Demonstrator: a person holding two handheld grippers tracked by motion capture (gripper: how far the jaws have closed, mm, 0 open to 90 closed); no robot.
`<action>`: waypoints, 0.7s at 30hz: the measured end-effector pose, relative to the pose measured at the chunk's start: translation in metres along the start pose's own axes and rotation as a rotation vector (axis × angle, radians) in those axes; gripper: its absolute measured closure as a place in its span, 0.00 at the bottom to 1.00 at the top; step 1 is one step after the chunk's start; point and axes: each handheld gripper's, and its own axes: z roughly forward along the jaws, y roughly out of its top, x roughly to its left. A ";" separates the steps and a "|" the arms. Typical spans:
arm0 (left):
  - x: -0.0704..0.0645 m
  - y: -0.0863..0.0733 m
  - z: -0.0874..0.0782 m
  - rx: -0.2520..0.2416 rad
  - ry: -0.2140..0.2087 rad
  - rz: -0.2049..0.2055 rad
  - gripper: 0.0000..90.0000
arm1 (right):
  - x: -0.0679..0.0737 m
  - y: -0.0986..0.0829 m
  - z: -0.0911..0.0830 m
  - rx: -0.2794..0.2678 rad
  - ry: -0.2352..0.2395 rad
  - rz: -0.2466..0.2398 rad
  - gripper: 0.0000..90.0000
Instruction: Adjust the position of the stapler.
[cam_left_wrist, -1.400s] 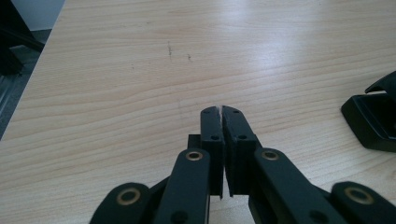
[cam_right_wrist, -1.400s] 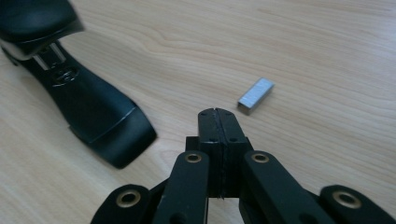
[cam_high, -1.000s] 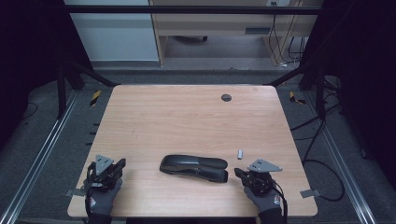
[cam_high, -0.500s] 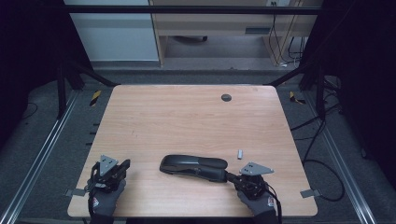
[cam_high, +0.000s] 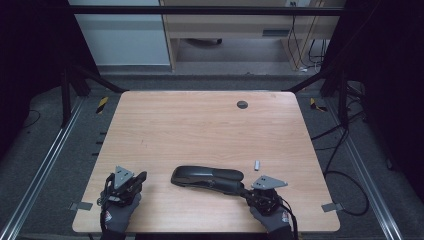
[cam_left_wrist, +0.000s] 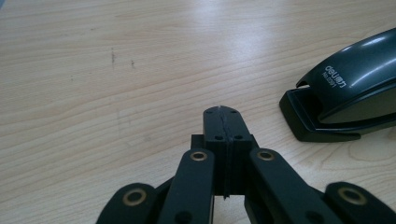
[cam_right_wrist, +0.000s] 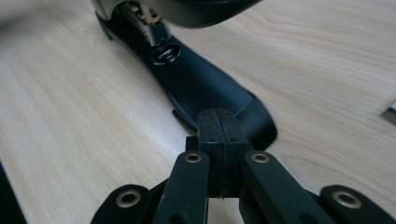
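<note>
Stapler (cam_high: 207, 178): black, lying flat on bench (cam_high: 200, 125), near front edge.
Left claw (cam_left_wrist: 221, 113): closed, empty, well left of stapler.
Right claw (cam_right_wrist: 216, 115): closed, empty, tip at stapler's base end.

stapler (cam_high: 207, 178) on table (cam_high: 200, 125) between left gripper (cam_high: 135, 178) and right gripper (cam_high: 246, 192); staple strip (cam_high: 257, 164) behind

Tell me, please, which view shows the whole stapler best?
The high view: the stapler lies whole and flat on the table, between the two grippers. The left gripper view shows just one end with its printed label; the right gripper view shows its base plate close up, the top cut off.
</note>
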 end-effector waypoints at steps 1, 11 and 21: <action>0.000 0.000 0.000 0.000 0.000 0.000 1.00 | 0.000 0.000 0.000 0.000 0.000 0.000 1.00; -0.017 0.000 0.004 0.020 -0.032 0.053 1.00 | 0.006 -0.002 0.005 0.019 0.035 -0.010 1.00; -0.013 -0.001 0.005 0.021 -0.021 0.041 1.00 | 0.005 -0.006 0.013 0.061 0.023 -0.010 1.00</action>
